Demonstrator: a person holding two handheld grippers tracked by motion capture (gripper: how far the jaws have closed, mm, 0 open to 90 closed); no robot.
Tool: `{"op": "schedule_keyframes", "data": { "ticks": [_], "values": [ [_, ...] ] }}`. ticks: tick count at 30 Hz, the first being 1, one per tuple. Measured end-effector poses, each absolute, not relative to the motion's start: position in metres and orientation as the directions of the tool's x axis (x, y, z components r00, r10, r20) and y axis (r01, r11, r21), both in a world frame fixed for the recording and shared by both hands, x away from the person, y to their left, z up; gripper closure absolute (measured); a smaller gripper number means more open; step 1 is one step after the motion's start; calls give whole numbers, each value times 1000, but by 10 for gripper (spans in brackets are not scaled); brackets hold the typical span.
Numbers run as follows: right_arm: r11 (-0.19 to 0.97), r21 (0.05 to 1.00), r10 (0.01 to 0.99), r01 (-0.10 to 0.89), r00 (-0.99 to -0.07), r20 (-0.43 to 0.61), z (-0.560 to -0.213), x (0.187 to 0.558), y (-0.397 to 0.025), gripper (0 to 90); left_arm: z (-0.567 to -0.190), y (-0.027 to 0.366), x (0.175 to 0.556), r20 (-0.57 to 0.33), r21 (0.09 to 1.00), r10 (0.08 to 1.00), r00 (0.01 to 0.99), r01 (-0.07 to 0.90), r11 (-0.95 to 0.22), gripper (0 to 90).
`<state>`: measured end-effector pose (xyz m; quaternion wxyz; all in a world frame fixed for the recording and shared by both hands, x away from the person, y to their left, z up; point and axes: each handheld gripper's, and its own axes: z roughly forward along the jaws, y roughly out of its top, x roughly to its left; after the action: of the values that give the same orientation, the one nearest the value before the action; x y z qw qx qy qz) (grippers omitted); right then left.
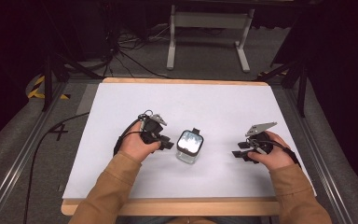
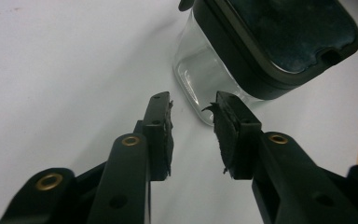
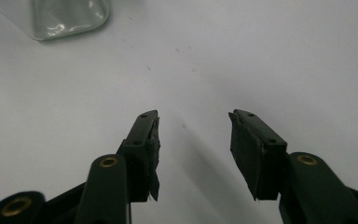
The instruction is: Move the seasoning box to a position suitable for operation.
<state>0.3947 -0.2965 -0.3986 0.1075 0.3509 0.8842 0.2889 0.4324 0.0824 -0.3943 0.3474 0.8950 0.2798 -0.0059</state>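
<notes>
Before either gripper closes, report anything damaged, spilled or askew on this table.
The pads of the left gripper look frayed, with ragged edges, and a pad of the right gripper does too. The clear lidded container stands upright, lid on, nothing spilled on the white table.

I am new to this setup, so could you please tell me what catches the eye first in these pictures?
The clear container with a dark lid stands out, upright near the middle of the white table. The left gripper sits close beside it, jaws open and pointing at its glass wall. The right gripper rests farther off on the other side, jaws open over bare table.
</notes>
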Motion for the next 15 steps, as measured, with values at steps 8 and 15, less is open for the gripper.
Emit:
{"op": "schedule_keyframes", "data": {
  "ticks": [8,15],
  "values": [
    [589,568,685,575,-728,28,-397,392,-293,618,-400,72,431,-189,624,480,857,482,-615,785],
    [587,568,685,577,-728,33,-399,392,-291,604,-400,70,430,-197,603,475,858,488,-631,811]
  ]
}}
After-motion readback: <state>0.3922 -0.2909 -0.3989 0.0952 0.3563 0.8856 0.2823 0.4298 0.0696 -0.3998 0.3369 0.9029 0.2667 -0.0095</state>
